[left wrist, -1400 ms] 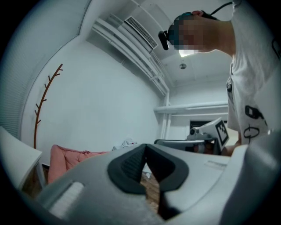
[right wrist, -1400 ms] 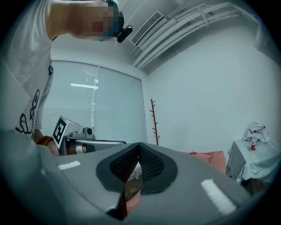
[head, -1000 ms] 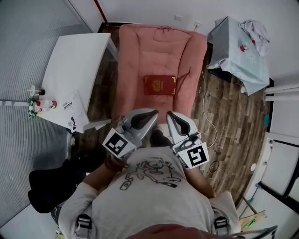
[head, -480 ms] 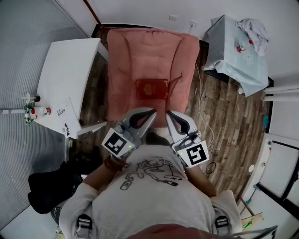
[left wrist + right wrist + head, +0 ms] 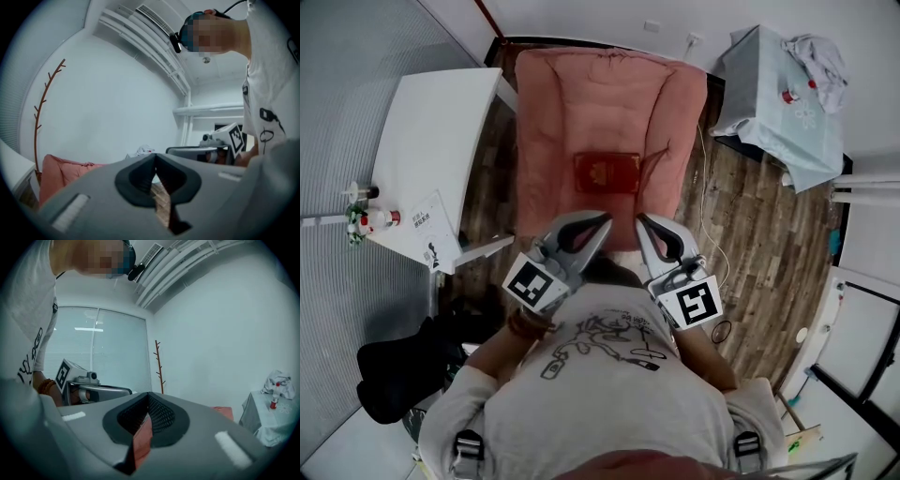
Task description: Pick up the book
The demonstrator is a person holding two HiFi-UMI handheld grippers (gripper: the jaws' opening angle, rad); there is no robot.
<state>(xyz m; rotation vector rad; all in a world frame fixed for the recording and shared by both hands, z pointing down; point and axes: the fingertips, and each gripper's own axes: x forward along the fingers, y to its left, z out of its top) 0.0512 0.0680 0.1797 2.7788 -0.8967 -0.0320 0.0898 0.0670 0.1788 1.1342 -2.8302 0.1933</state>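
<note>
A dark red book [image 5: 607,172] lies flat in the middle of a pink cushion [image 5: 609,94] on the floor. My left gripper [image 5: 602,222] and right gripper [image 5: 643,223] are held side by side in front of the person's chest. Their tips sit just short of the cushion's near end, a little way from the book. Both are shut with nothing between the jaws. In the left gripper view the left gripper [image 5: 155,157] points level across the room, and the right gripper view shows the right gripper [image 5: 148,398] doing the same. The book shows in neither gripper view.
A white table [image 5: 441,122] stands left of the cushion with a booklet [image 5: 427,232] and small bottles [image 5: 364,220] on it. A table draped in pale blue cloth [image 5: 773,98] stands at the right. A cable [image 5: 712,202] lies on the wooden floor, and a black bag [image 5: 394,370] sits at the lower left.
Both grippers have edged forward together toward the near end of the cushion, staying shut. The book has not moved on the cushion.
</note>
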